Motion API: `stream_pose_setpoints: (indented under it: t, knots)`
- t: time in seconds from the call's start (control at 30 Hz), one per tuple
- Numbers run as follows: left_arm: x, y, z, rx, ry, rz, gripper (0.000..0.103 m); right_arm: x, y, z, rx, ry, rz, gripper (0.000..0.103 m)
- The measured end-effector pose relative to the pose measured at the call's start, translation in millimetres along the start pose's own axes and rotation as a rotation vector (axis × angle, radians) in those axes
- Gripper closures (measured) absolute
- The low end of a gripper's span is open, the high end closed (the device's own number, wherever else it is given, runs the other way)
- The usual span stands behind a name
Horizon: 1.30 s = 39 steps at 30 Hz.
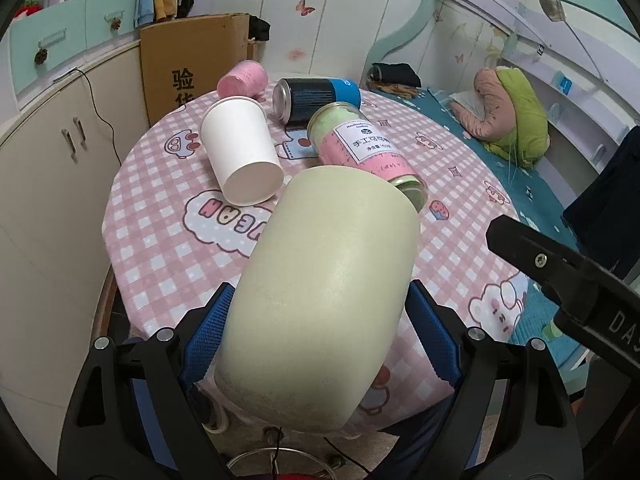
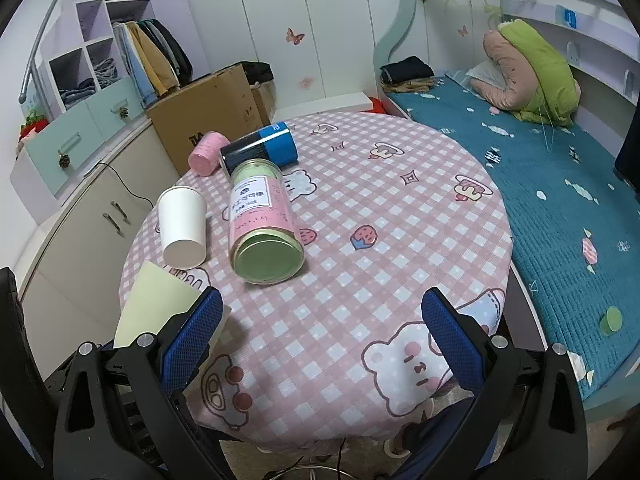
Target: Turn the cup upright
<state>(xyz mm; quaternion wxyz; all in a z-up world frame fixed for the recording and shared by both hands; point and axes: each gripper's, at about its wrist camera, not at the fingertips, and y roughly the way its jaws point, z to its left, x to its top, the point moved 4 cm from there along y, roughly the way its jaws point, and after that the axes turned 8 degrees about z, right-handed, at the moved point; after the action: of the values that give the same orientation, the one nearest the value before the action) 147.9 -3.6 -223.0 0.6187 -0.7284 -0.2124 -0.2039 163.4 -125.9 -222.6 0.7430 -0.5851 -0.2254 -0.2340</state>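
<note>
At the upper left of the left wrist view a small pink cup (image 1: 243,78) lay on its side near the far edge of the round counter (image 1: 460,216) with its pink checked cloth, and just below it a white paper cup (image 1: 241,150) lay tipped with its base toward the camera. In the lower middle of that frame the left gripper (image 1: 316,344) was clamped on a pale yellow-green plastic cup (image 1: 320,296), a blue pad against each side wall, the cup held tilted above the near part of the counter; gripping the walls probably left its ends free to be turned. Which end was the mouth could not be told. Right of centre a dark can with a blue band (image 1: 316,98) and a glass jar with a pink label and green lid (image 1: 366,152) lay on their sides, crowding the far half. In the right wrist view the right gripper (image 2: 322,344) hung with its jaws apart and nothing between them, over the near right of the counter, where the cloth was bare to the rim. That open stretch looked like the easiest place to set the cup upright, clear of the jar and the counter's edge.
</note>
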Motion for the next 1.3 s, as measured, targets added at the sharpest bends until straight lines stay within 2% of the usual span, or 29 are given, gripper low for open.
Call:
stream_pose_setpoints:
  t: [0.27, 0.4, 0.7, 0.87, 1.0, 1.1, 1.17, 1.3]
  knots:
    - [5, 16, 6, 0.007, -0.024, 0.027, 0.017, 5, 20, 2, 0.0, 0.001, 0.034, 0.006]
    - [7, 15, 9, -0.006, -0.027, 0.013, 0.016, 4, 27, 5, 0.0, -0.002, 0.048, 0.006]
    - [9, -12, 8, -0.067, 0.013, -0.005, 0.011, 7, 18, 7, 0.009, 0.009, 0.023, 0.006]
    - [6, -44, 22, -0.082, 0.035, -0.052, 0.011, 10, 1, 15, 0.023, 0.002, -0.01, 0.006]
    - [5, -59, 42, -0.039, 0.044, -0.075, 0.01, 10, -5, 26, 0.04, -0.006, -0.018, 0.006]
    - [7, -63, 66, 0.031, 0.01, -0.093, 0.01, 7, -2, 38, 0.048, -0.015, -0.007, 0.006]
    - [8, -62, 83, 0.076, -0.011, -0.095, 0.01, 4, 5, 47, 0.07, -0.012, 0.015, 0.006]
    - [10, -56, 111, 0.103, -0.055, -0.083, 0.01, -5, 24, 70, 0.137, -0.008, 0.075, 0.006]
